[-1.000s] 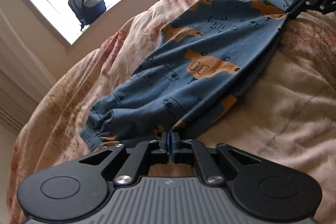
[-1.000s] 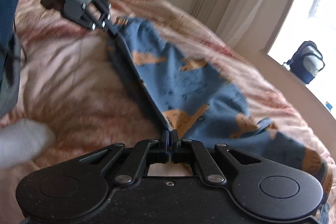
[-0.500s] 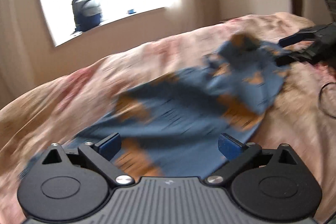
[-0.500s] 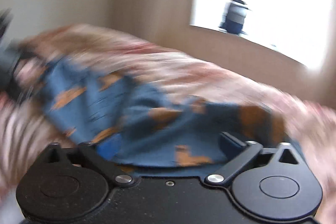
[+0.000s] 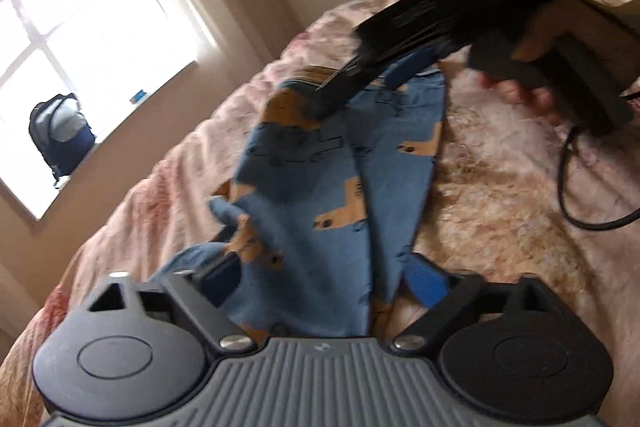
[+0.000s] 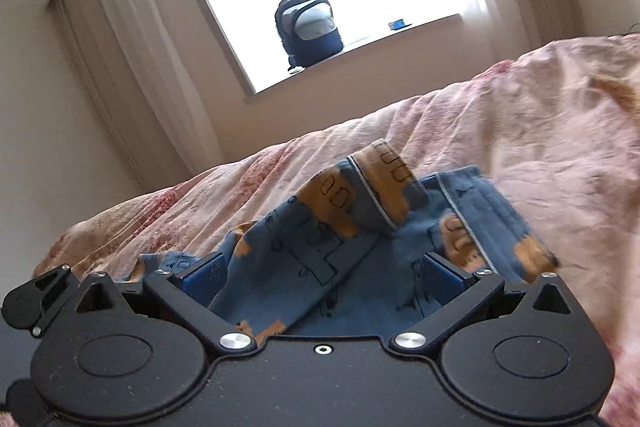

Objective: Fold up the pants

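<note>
pants (image 5: 320, 195) | blue w/ orange print | rumpled, lengthwise fold | lying on pink bedspread (image 5: 500, 187)

Blue cotton pants with orange prints (image 5: 320, 195) lie crumpled on the pink floral bedspread (image 5: 500, 187) — between the spread-apart black left gripper (image 5: 324, 279) fingers.

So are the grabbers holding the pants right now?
No. The left gripper and the right gripper both stand open, and the blue pants lie loose on the bedspread between their fingers.

Pants (image 5: 320, 195) on bedspread (image 5: 500, 195); backpack (image 6: 308, 25) on windowsill (image 6: 360, 49) behind bed.
</note>
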Tool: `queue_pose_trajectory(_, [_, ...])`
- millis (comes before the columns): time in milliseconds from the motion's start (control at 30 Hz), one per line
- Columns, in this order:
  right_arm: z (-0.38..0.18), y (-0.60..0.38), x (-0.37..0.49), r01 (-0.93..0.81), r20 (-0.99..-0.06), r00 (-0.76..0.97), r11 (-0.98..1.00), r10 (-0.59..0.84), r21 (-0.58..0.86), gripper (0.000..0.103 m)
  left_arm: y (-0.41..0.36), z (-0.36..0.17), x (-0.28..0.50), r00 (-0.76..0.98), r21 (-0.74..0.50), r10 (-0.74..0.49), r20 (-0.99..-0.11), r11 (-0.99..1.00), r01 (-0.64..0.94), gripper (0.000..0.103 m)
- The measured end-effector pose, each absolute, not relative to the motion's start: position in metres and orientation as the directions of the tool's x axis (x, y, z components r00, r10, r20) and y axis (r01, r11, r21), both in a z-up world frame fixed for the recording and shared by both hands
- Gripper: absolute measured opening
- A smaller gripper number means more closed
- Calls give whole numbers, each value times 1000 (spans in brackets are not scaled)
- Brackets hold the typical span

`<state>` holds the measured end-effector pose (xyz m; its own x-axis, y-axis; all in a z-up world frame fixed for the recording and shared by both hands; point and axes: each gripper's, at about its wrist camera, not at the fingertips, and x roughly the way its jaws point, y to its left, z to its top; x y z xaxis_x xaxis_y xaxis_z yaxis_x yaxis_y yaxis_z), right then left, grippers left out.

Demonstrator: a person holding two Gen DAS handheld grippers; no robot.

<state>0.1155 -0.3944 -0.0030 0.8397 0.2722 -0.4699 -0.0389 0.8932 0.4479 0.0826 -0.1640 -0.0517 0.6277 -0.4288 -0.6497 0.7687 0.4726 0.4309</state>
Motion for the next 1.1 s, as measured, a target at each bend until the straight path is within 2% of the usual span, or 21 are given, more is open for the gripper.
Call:
queue_pose_trajectory(67, [-7, -394, 123, -27, -482, 836, 898, 262, 440, 101, -169, -53, 84, 609, 418, -433, -665, 460, 783, 66])
queue_pose_trajectory(133, [-12, -398, 127, -6, -487, 836, 890, 255, 456, 97, -172, -53, 88, 594, 397, -436, -676, 464, 792, 57])
queue_pose_trajectory(267, [-15, -407, 133, 28, -477, 845, 871, 241, 490, 93, -171, -48, 100, 538, 283, -468, -701, 510, 812, 56])
queue_pose_trajectory(333, [-14, -408, 136, 28, -465, 853, 869, 237, 494, 92, -174, -48, 104, 537, 270, -460, -707, 526, 806, 55])
queue_pose_trajectory(400, [-15, -408, 138, 33, -462, 856, 868, 232, 495, 88, -180, -52, 106, 550, 290, -423, -720, 536, 793, 47])
queue_pose_trajectory(467, [-17, -407, 141, 43, -467, 855, 868, 224, 495, 84, -186, -58, 109, 555, 310, -368, -746, 546, 779, 29])
queue_pose_trajectory(600, [-20, -408, 143, 52, -471, 853, 863, 223, 502, 81, -186, -60, 107, 551, 307, -332, -765, 565, 766, 21])
queue_pose_trajectory(733, [-20, -412, 143, 63, -471, 853, 853, 223, 519, 79, -187, -61, 96, 557, 358, -303, -773, 517, 777, 1])
queue_pose_trajectory(833, [-21, -417, 144, 72, -462, 857, 836, 227, 545, 76, -186, -60, 93, 567, 372, -302, -766, 512, 774, 0])
queue_pose_trajectory(900, [-21, -421, 148, 83, -455, 862, 824, 223, 561, 70, -184, -58, 97, 562, 351, -305, -769, 533, 770, 0])
queue_pose_trajectory(933, [-22, -424, 151, 92, -451, 865, 812, 221, 576, 63, -183, -56, 99, 561, 342, -306, -769, 544, 766, 0])
queue_pose_trajectory(1000, [-24, -429, 156, 121, -454, 865, 788, 215, 604, 47, -178, -51, 102, 562, 326, -316, -764, 562, 760, 0])
queue_pose_trajectory(1067, [-24, -433, 158, 150, -460, 865, 772, 200, 617, 21, -174, -45, 103, 571, 319, -329, -752, 577, 752, 0])
queue_pose_trajectory(1100, [-20, -433, 158, 148, -456, 868, 774, 196, 615, 14, -171, -42, 104, 579, 318, -335, -743, 585, 746, 0])
